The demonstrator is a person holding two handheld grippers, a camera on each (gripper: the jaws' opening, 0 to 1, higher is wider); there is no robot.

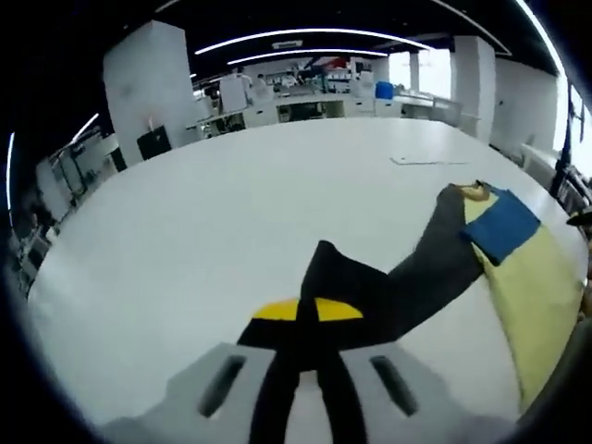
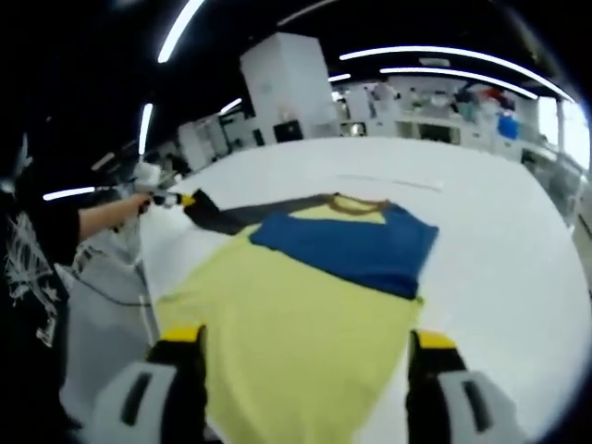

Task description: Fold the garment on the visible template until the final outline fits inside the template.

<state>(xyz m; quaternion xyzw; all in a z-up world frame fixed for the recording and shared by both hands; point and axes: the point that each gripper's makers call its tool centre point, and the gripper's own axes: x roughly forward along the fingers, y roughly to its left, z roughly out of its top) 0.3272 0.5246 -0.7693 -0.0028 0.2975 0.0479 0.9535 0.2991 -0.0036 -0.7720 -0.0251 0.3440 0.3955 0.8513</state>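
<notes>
A wide white surface (image 1: 231, 213) carries everything, and an open workroom with desks, white pillars and strip lights runs behind its far edge. A thin flat sheet (image 1: 427, 161) lies well out toward that far edge, apart from the clothing.

The garment (image 2: 305, 324), a yellow shirt with a blue band across the chest and dark grey sleeves, lies spread flat near the surface's near edge in the right gripper view, its hem toward the camera and its brown collar (image 2: 356, 205) at the far end. In the left gripper view the same shirt runs along the surface's right-hand edge, with the blue band beside the yellow body.

One dark sleeve (image 1: 421, 264) is stretched out from the shirt's shoulder across the bare surface to the left gripper (image 1: 305, 370). Its jaws are closed on the sleeve's cuff, the dark cloth pinched between the yellow-tipped fingers and trailing down between them. In the right gripper view that gripper shows small at the surface's left edge, held by a person's hand (image 2: 125, 211), with the sleeve end at its tip.

The right gripper (image 2: 307, 370) hovers at the shirt's hem with its jaws wide apart, one yellow-marked finger (image 2: 180, 365) at each side of the yellow cloth; they have hold of nothing.
</notes>
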